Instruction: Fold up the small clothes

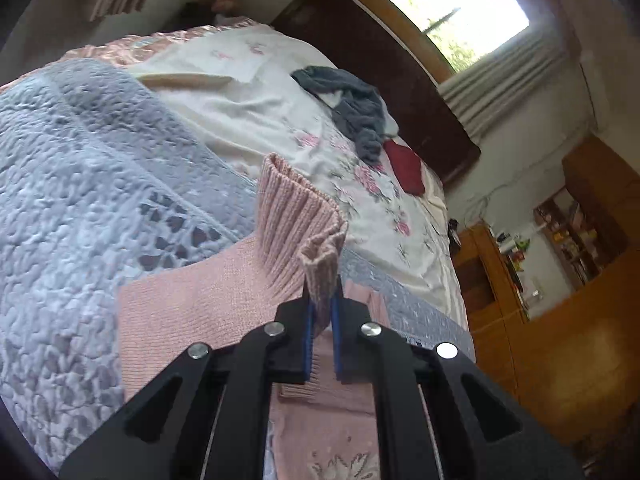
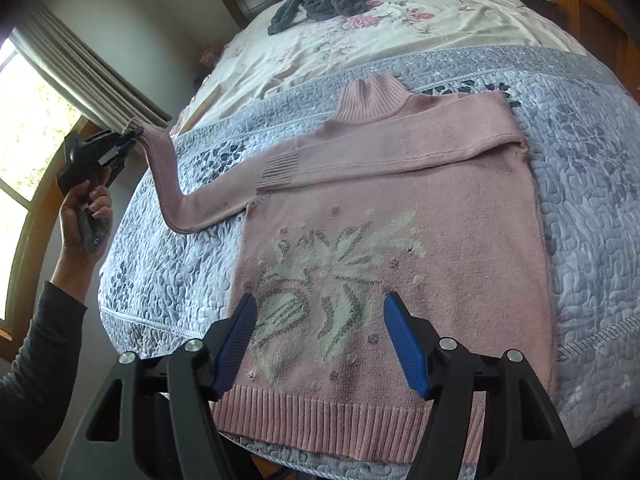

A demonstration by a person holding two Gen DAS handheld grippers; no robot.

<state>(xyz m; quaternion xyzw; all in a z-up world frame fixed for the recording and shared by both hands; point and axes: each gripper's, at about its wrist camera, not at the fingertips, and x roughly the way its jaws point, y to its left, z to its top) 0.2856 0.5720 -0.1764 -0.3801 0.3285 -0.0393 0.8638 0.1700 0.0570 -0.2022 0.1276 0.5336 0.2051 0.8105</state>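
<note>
Fingers (image 1: pixel 338 320) clamped on sweater (image 2: pixel 400 248) cuff

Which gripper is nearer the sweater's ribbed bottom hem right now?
Right. The right gripper hovers open just above the ribbed bottom hem, while the left gripper is off past the bed's side, clamped on the sleeve cuff.

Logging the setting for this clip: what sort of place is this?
Most likely a home bedroom. A pink sweater is laid out on a bed with a quilted grey bedspread, there is a dark wooden headboard, and a curtained window stands beside the bed.
</note>
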